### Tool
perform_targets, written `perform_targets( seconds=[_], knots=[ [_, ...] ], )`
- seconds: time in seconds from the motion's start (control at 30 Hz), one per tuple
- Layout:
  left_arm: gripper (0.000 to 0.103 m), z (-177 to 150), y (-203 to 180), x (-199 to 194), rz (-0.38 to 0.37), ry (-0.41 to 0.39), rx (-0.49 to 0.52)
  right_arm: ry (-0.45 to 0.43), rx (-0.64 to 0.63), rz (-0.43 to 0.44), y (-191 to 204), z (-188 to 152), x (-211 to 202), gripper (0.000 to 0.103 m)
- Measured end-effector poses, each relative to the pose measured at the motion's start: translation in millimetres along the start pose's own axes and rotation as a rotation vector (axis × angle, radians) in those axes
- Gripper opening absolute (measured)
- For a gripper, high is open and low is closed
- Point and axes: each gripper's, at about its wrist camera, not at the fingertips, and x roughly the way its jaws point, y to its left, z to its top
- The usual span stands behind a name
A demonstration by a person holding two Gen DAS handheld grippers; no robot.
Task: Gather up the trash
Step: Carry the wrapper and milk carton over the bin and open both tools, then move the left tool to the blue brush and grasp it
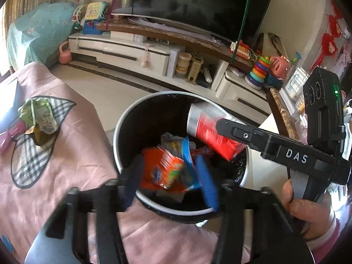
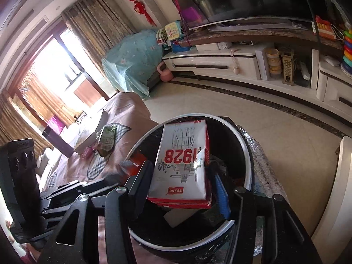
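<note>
Left wrist view
- Trash bin (image 1: 120, 132) — round, white rim, dark inside; stands on the floor against the edge of a pink-covered surface (image 1: 66, 154).
- Left gripper (image 1: 169, 176) — over the bin mouth, jaws apart, blue pads (image 1: 208, 182) not pressing on anything.
- Orange snack wrapper (image 1: 162, 169) — blurred, lies between the parted left pads; whether it touches them I cannot tell.
- Blue-edged wrapper (image 1: 187, 154) and other scraps — beside it, inside the bin.
- Red-and-white carton (image 1: 206, 127) — tilted over the far side of the bin, clamped in the right gripper (image 1: 228, 129).
- Hand (image 1: 305, 209) — grips the right tool's handle, lower right.
- Green crumpled packet (image 1: 40, 116) — on the pink cover, well apart from the bin.
- TV stand (image 1: 136, 52) with toys, television (image 1: 198, 2) above.

Right wrist view
- Right gripper (image 2: 180, 182) — jaws narrowed on the carton (image 2: 182, 162), pads pressing both its sides.
- Carton — printed "1928" upside down, held above the bin (image 2: 248, 160) opening.
- Left tool (image 2: 24, 187) — black body at lower left.
- Green packet (image 2: 107, 138) — on the pink cover (image 2: 123, 114), left of the bin.
</note>
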Motion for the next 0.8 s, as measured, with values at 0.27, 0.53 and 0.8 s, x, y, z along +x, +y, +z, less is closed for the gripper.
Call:
perform_targets(
  seconds=[0.27,0.53,0.8],
  knots=[
    [0.061,-25.8,21.8,-30.1,0.033,-0.026,-0.043,-0.021,0.015,0.055,7.9,-6.1,-11.4,0.073],
    [0.062,-85.6,63.6,-71.2,0.101,-0.027,-0.113,-0.006,-0.12,0.166,73.3,-28.9,-5.3,0.088],
    [0.062,-142.2,122.2,-120.7,0.197,-0.046,-0.224,0.092,-0.175,0.223,126.6,-60.1,31.7,0.088]
  ],
)
